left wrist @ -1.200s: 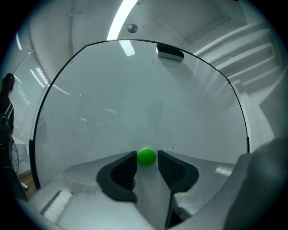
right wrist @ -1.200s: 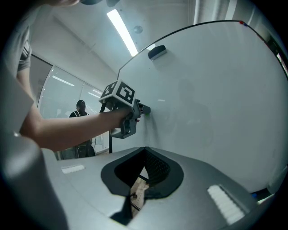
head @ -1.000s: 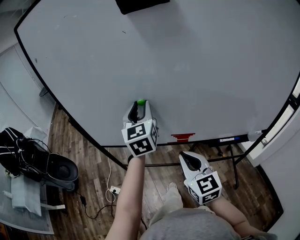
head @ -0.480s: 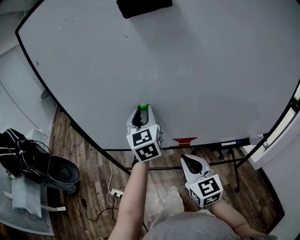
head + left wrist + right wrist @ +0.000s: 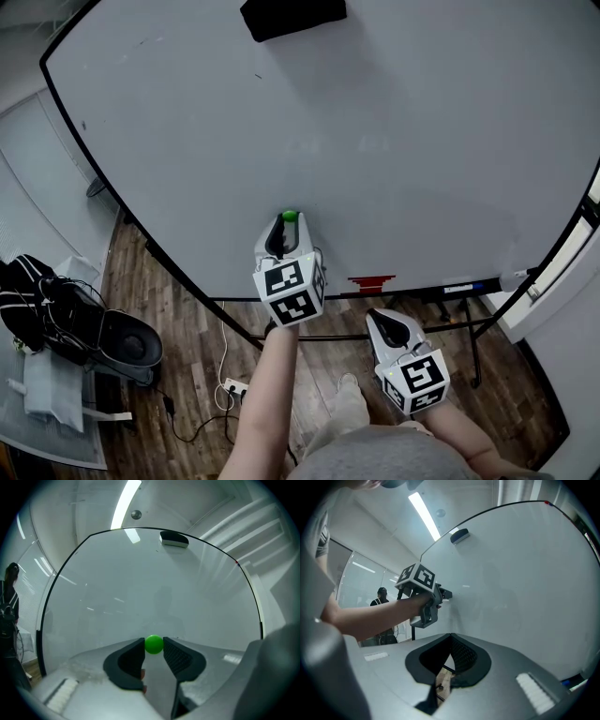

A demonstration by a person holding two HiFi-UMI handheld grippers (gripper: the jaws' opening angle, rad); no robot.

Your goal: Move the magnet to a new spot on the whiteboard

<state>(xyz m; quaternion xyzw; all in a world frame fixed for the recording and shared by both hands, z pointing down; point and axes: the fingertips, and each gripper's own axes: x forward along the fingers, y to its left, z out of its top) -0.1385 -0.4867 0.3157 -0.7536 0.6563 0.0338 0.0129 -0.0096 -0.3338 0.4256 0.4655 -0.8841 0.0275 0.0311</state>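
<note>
A small green magnet (image 5: 290, 216) sits low on the big whiteboard (image 5: 394, 141), just above its bottom edge. My left gripper (image 5: 286, 221) points at the board and is shut on the magnet. In the left gripper view the magnet (image 5: 153, 644) sits between the tips of my left gripper (image 5: 153, 647), both dark pads touching it, with the whiteboard (image 5: 154, 588) behind. My right gripper (image 5: 385, 320) hangs lower, off the board, its jaws together and empty. The right gripper view shows my right gripper (image 5: 451, 637) shut and the left gripper (image 5: 444, 594) at the board.
A black eraser (image 5: 292, 16) clings near the board's top edge. The tray under the board holds a red item (image 5: 372, 278) and a marker (image 5: 464, 279). On the wooden floor at left lie a black bag (image 5: 56, 314) and a power strip (image 5: 234, 384).
The left jaws have drawn in round the green magnet. The whole view has shifted slightly down and right. The right gripper has hardly moved.
</note>
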